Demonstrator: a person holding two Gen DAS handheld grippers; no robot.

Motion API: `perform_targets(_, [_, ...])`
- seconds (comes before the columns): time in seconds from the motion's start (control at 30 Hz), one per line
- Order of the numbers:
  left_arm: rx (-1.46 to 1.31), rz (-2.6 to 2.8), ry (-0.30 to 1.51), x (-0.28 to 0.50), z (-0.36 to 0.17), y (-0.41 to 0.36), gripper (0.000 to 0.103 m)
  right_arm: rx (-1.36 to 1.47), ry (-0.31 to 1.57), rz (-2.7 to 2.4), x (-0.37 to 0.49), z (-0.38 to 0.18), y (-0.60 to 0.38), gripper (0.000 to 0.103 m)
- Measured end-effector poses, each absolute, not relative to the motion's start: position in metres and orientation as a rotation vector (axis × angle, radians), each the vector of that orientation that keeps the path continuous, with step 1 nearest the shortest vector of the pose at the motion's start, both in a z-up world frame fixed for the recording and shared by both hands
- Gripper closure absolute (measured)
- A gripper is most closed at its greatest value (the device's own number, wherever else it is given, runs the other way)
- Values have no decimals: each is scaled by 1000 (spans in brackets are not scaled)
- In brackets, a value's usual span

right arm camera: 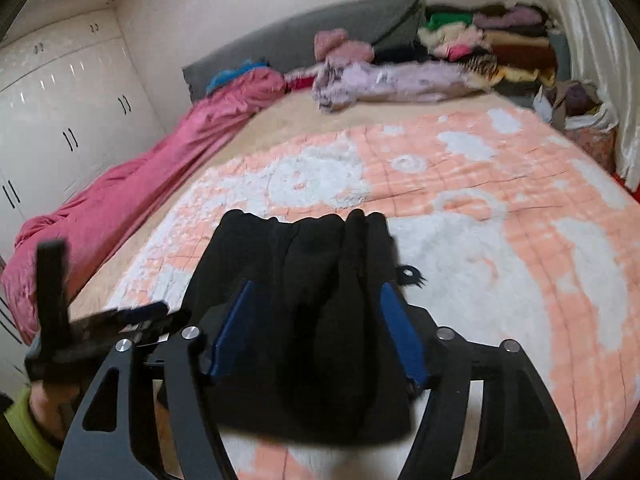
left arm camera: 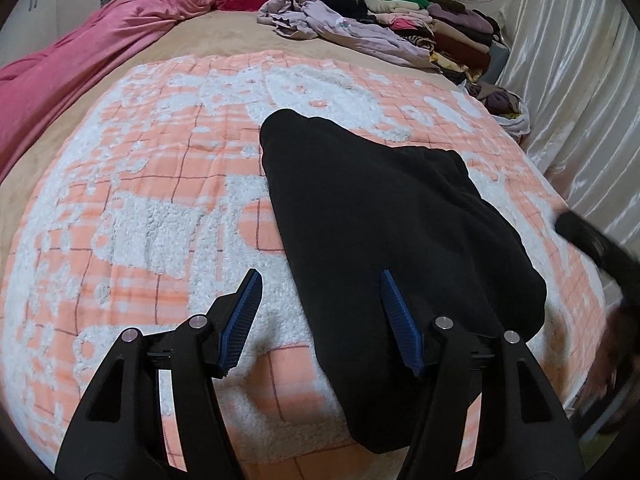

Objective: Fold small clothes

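A black garment lies folded on the peach-and-white blanket. My left gripper hangs open above the garment's near left edge, its right finger over the black cloth and its left finger over the blanket. Nothing sits between its blue pads. In the right wrist view the same black garment lies bunched below my right gripper, whose jaws stand wide apart without pressing on the cloth. The right gripper shows as a dark blur at the garment's right side. The left gripper appears blurred at the lower left, held by a hand with a yellow-green sleeve.
A pink duvet runs along the bed's left side. A lilac garment and a stack of folded clothes lie at the far right by the grey headboard. A shiny white curtain hangs on the right. White wardrobes stand on the left.
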State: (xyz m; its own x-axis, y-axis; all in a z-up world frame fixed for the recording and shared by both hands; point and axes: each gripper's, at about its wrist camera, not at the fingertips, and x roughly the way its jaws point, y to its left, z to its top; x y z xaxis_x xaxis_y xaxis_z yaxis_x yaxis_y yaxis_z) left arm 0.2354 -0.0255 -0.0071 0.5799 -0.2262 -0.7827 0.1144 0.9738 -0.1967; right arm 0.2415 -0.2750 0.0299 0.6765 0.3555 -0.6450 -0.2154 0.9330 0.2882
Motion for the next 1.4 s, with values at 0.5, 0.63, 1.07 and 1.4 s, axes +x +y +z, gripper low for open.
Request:
perform_targets(0.5, [-139, -230, 934, 235, -9, -22, 47, 274, 1029, 370, 329, -14, -250, 52])
perform_targets(0.63, [-138, -229, 935, 236, -9, -22, 47, 233, 1029, 365, 330, -18, -243, 73])
perform_targets(1.07, [-150, -258, 936, 235, 0, -25, 46, 76, 784, 369, 302, 29, -251, 90])
perform_targets(1.4, [-109, -307, 970, 237, -8, -56, 40, 85, 940, 296, 332, -24, -278, 87])
